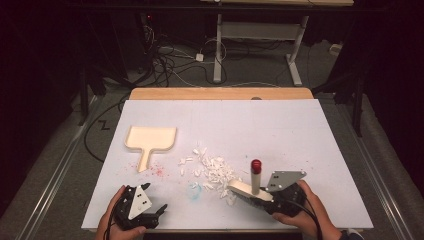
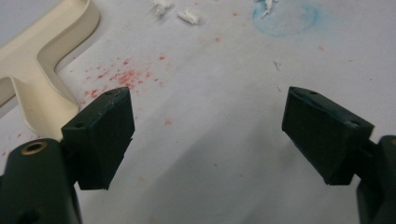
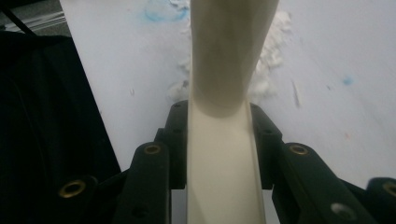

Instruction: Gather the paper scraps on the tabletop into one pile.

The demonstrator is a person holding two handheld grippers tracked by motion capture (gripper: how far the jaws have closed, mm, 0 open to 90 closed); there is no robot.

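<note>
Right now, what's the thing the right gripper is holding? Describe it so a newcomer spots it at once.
Start at the white table and find the pile of white scraps near its middle. Just right of that pile, the right gripper is shut on a cream brush. A post with a red cap stands up from it, unlike the flat cream dustpan farther left.

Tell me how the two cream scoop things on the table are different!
The dustpan on the left lies flat and alone on the white table, with no gripper on it; the brush tool is clamped by its handle in the right gripper. The dustpan is a wide, shallow tray with a short handle; the brush tool is narrower and has a post with a red tip standing up from it. The brush tool touches the white scraps; the dustpan sits apart from them. Both are cream-coloured.
</note>
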